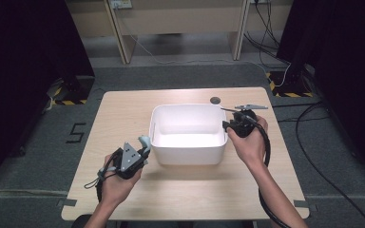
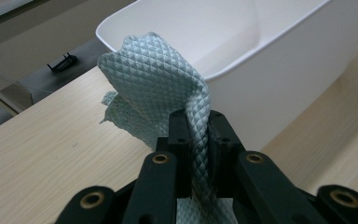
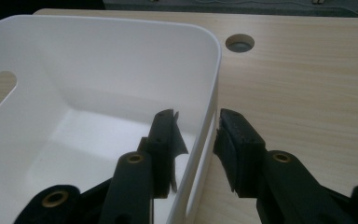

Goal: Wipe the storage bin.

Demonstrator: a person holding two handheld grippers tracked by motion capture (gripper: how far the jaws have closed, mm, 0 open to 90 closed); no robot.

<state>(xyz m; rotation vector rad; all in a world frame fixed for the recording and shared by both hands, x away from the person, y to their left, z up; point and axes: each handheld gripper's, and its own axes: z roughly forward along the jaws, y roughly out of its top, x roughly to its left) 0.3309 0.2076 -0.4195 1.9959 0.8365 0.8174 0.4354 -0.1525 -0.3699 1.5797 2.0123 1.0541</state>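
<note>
The pale blue-green cloth (image 2: 165, 88) sits pinched between the closed jaws of the left gripper (image 2: 196, 140), its quilted fold rising out of them through the centre of the left gripper view and flopping over toward the upper left, its long axis running up and away from the jaws. In the high view it is a small tuft (image 1: 144, 140) at the tip of the left gripper (image 1: 141, 151), lower left of centre, just beside the near left corner of the white tub (image 1: 188, 156). The tub's rim (image 2: 121, 21) lies straight beyond and slightly above the cloth in the left gripper view, so the cloth probably has to go up and over that wall, toward the frame's centre, to land inside; the left hand is the nearer one for that. At centre right of the high view the right gripper (image 1: 227, 126) straddles the tub's right wall (image 3: 209, 107), its jaws standing apart with one inside and one outside, not yet closed on the wall. The wooden table (image 1: 123, 109) carries everything.
</note>
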